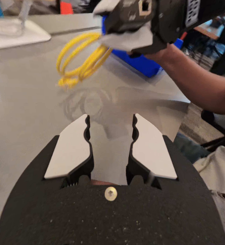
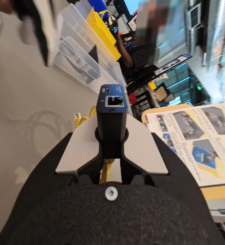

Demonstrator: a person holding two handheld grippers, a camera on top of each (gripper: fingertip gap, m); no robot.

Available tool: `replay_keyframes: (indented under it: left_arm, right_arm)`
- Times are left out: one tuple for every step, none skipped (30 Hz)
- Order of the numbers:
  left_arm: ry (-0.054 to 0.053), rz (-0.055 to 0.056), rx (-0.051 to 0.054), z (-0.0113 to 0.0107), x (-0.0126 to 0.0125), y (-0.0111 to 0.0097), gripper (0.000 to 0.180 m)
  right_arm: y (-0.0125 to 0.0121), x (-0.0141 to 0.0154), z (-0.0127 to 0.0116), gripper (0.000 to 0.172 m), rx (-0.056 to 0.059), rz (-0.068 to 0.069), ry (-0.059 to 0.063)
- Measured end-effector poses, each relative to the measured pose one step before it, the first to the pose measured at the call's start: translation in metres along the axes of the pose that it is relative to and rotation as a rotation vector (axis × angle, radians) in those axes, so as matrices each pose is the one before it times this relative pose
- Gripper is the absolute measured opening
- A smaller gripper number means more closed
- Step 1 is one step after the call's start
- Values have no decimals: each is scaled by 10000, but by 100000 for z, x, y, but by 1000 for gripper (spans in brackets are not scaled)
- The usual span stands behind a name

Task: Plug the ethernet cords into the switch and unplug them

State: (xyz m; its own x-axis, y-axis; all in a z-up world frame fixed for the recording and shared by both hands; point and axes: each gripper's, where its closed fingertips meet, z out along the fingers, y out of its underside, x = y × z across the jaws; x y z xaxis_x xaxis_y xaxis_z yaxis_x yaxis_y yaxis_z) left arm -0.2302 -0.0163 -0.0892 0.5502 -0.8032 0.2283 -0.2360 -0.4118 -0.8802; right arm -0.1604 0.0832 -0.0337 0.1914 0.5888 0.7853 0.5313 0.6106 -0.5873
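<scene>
Two grippers: both in view
Left gripper (image 1: 111, 116): jaws wide apart, nothing between them
Right gripper (image 2: 111, 127): clamped on black switch (image 2: 111, 132), port facing out
Cord (image 1: 81, 58): yellow coil dangling at switch's 7 o'clock, above table (image 1: 23, 92)

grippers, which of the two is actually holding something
The right gripper: both fingers clamp the dark switch. The left gripper is open, with only bare table between its fingers.
</scene>
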Motion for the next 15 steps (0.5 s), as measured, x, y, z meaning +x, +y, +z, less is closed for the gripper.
replay_keyframes:
  left_arm:
    - [-570,-479,25,-718,-707,1422,60]
    - [-624,-302,19,-735,-783,1222,60]
    - [-493,-308,97,-748,-647,982,60]
    - [-271,-336,169,-744,-432,787,59]
    - [-154,-315,243,-677,-366,622,57]
    - [-126,-218,212,-591,-420,599,54]
    - [-215,-95,44,-433,-585,622,53]
    - [-249,43,-236,-258,-622,585,54]
    - [-123,126,-247,-105,-431,299,54]
    - [-26,62,-10,25,-285,-11,54]
    - [67,-41,90,152,-149,-48,54]
    - [136,-96,-16,242,13,104,54]
    - [118,-138,-169,276,81,218,55]
    - [96,-137,-194,292,153,151,56]
    - [103,-148,-142,239,204,104,56]
  right_arm:
    - [219,471,308,24,-2,-182,320]
    - [139,333,341,24,37,-114,267]
    - [90,159,337,24,52,-76,209]
    - [22,-19,286,24,80,-47,184]
    - [-3,-239,254,24,85,-65,115]
    - [81,-480,221,24,21,-129,6]
    - [99,-541,186,24,-16,-180,-19]
    - [112,-476,155,24,-30,-183,1]
    - [71,-513,102,24,-52,-142,-73]
    - [43,-550,-5,24,-66,-91,-146]
    - [112,-249,-159,24,-79,-3,36]
    - [163,-89,-284,24,-97,197,92]
    - [177,-50,-357,24,-111,260,39]
    - [103,127,-373,24,-78,225,129]
    - [-14,109,-289,24,9,292,100]
